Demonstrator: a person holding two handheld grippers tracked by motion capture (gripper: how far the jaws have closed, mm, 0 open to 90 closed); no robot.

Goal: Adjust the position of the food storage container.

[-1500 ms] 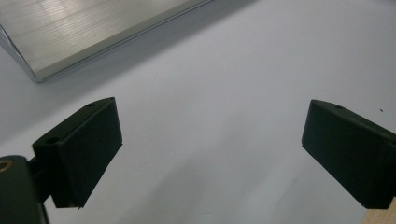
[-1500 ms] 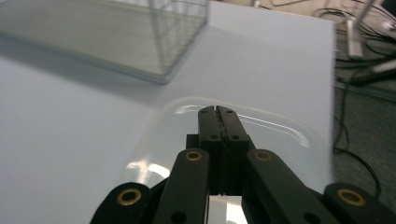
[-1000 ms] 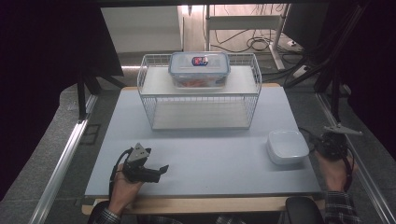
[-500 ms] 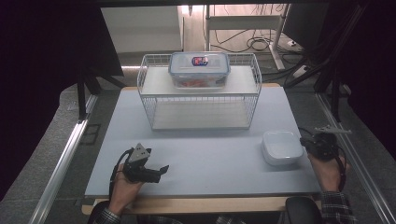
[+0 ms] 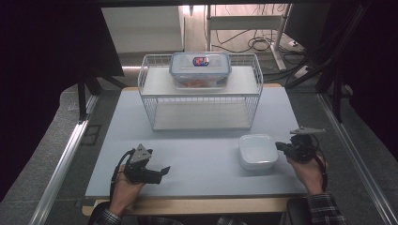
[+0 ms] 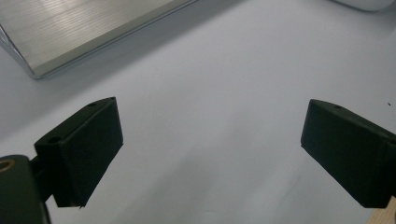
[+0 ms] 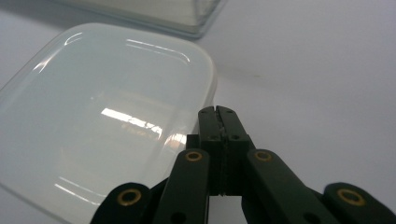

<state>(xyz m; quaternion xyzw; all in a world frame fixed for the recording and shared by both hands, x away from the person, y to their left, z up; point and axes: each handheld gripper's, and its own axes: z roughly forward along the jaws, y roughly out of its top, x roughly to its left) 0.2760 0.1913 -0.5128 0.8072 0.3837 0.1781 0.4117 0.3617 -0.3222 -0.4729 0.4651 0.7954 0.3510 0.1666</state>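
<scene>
So, white dish [image 5: 257,151]: sits empty on the table [image 5: 206,154], front right, just ahead of the wire rack [image 5: 202,93].
Right gripper [image 5: 281,146]: jaws pressed together on nothing, tips right at the dish's right rim.
Left gripper [image 5: 165,169]: jaws spread wide, low over bare table, front left.
Rack top: lidded clear container [image 5: 201,69].

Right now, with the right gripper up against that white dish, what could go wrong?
1. The right gripper is shut at the rim of the white dish; pushing might slide it rather than grip it.
2. The dish sits near the wire rack; a shove could knock it against the rack.
3. The left gripper is open, away from the dish, so nothing steadies it.
</scene>
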